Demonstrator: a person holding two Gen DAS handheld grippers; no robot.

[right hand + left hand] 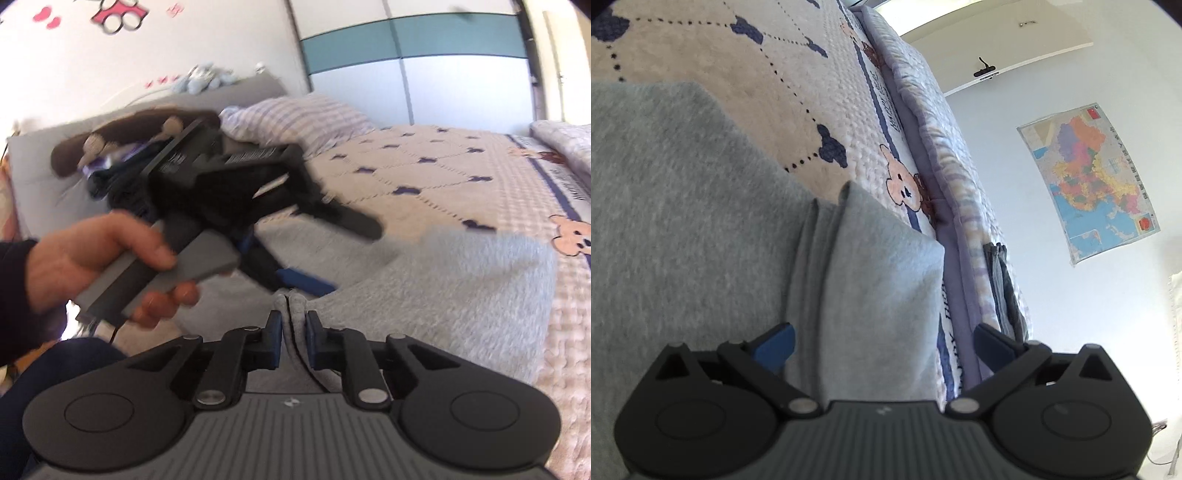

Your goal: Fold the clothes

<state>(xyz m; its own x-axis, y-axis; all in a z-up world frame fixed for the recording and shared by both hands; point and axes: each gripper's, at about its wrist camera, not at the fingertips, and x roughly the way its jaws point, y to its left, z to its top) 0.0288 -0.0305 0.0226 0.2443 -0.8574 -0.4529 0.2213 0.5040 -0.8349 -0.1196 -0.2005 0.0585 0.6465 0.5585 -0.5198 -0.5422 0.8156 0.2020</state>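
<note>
A light grey fleece garment (683, 221) lies on the cream bedspread (798, 85) printed with bears. In the left wrist view a doubled-over edge of the garment (871, 280) runs up between the blue pads of my left gripper (884, 345), which is open and does not pinch it. In the right wrist view my right gripper (294, 330) is shut on a bunched fold of the grey garment (443, 295). Just beyond it a hand (99, 258) holds the left gripper (351, 258), blurred, with its fingers spread over the cloth.
A striped pillow (303, 118) and a brown plush item (129, 129) rest against the grey headboard. A lilac quilt (942, 147) lies along the bed's far edge, with a dark folded cloth (1001, 288) beside it. A map (1089, 184) hangs on the wall; a wardrobe (406, 74) stands behind.
</note>
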